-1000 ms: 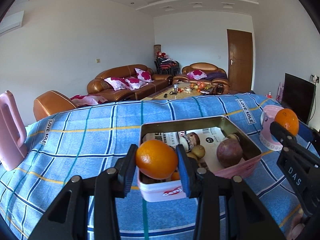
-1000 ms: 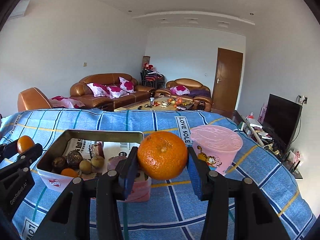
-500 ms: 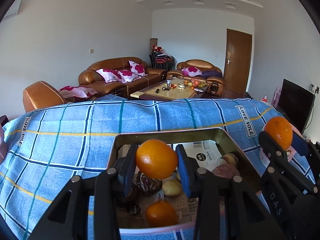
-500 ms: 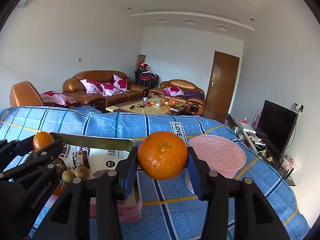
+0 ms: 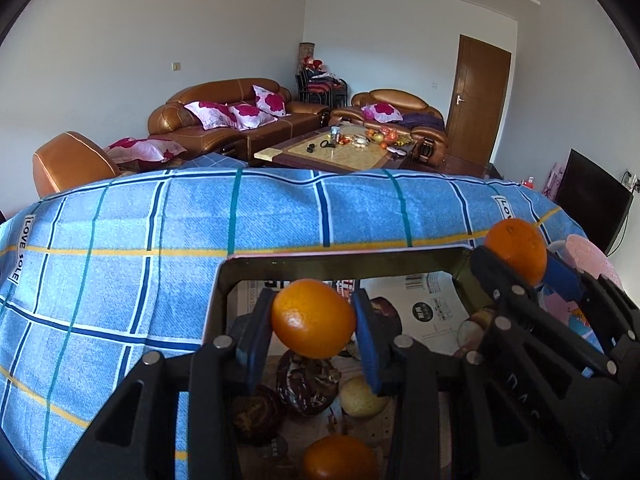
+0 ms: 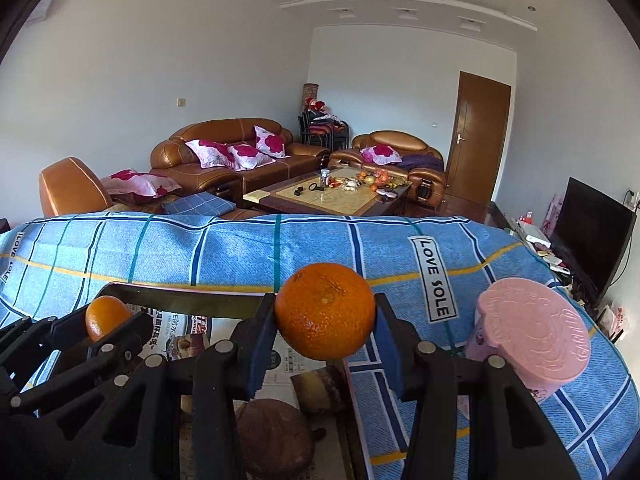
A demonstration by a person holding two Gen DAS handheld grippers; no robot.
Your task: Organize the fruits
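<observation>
Left gripper: jaws clamped on small orange, above tray. Right gripper: jaws clamped on large orange, at tray's right edge, near pink cup.

Bottom orange cut off by frame edge.

Blue plaid-covered table with fruit tin and pink tub on top

Fruit tray on the tablecloth, cup to its right.
</observation>
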